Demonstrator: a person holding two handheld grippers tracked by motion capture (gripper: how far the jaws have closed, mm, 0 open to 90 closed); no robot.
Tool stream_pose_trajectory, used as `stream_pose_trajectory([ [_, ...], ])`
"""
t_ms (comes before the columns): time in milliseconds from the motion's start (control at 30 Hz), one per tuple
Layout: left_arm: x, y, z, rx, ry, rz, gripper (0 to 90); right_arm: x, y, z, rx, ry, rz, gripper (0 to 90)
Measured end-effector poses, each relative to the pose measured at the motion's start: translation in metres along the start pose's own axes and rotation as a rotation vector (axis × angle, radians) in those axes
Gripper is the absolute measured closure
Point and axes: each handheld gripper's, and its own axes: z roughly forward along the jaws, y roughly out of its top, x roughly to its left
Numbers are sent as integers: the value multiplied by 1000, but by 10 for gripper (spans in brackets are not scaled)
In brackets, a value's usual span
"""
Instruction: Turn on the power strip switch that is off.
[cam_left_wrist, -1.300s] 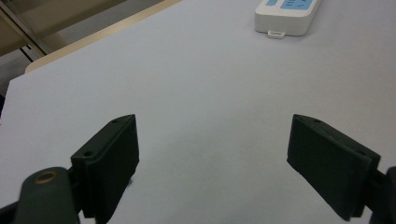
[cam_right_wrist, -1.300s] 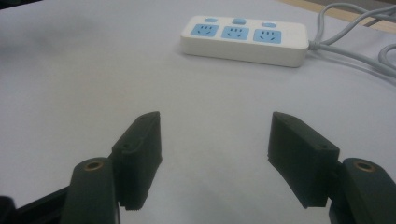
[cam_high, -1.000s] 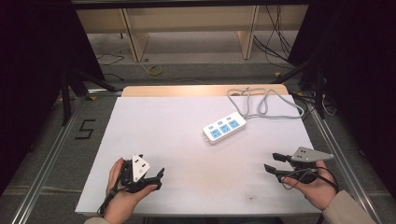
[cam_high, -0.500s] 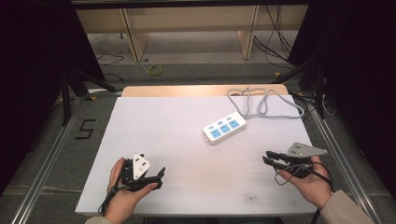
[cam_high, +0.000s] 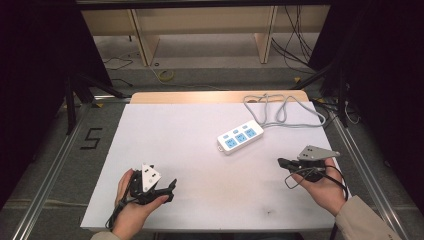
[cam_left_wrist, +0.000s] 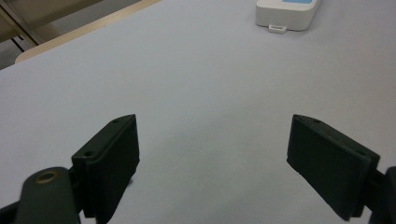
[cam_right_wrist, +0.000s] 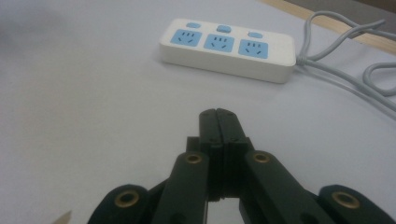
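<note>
The right gripper (cam_high: 283, 162), jaws pressed together and empty, hovers near the worktop's (cam_high: 165, 130) right edge and aims at the white power strip (cam_high: 240, 137) lying toward the far right, its grey cable (cam_high: 280, 111) coiled by the far edge, while the left gripper (cam_high: 167, 186) sits wide open near the front-left corner.

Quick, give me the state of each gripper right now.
Left gripper: open, jaws wide apart, holding nothing.
Right gripper: closed, jaws pressed together with nothing between them, pointed at the power strip.
</note>
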Motion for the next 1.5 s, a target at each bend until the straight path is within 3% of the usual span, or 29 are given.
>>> stream_pose_trajectory([
  [1500, 1, -1, 1, 14, -8, 5, 165, -6, 52, 68, 33, -25, -3, 900],
])
